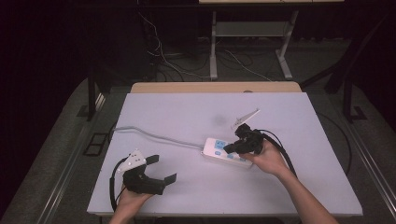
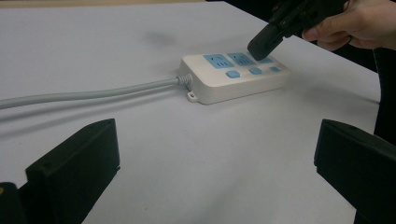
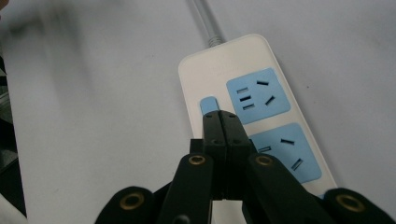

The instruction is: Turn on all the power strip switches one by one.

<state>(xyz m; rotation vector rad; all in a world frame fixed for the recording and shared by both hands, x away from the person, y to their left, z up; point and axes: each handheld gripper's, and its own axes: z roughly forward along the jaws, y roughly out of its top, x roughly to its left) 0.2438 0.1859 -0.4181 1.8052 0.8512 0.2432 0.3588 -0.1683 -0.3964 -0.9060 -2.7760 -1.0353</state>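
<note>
Power strip [image 1: 227, 152], white with blue sockets, lies on the white tabletop [image 1: 187, 112], a little right of the middle, and its grey cable [image 1: 154, 135] runs away to the left. Right gripper [image 3: 220, 120] is clenched with nothing between, its tip just at a blue switch [image 3: 208, 104]. Left gripper [image 1: 161, 168] rests released, well apart.

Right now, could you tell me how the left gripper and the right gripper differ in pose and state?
The left gripper has its jaws spread wide open, while the right gripper has its jaws shut together. The left gripper sits near the table's front edge, apart from the power strip; the right gripper is over the strip, its closed tip at the row of blue switches. Both are black, hand-held, and grip nothing.
</note>
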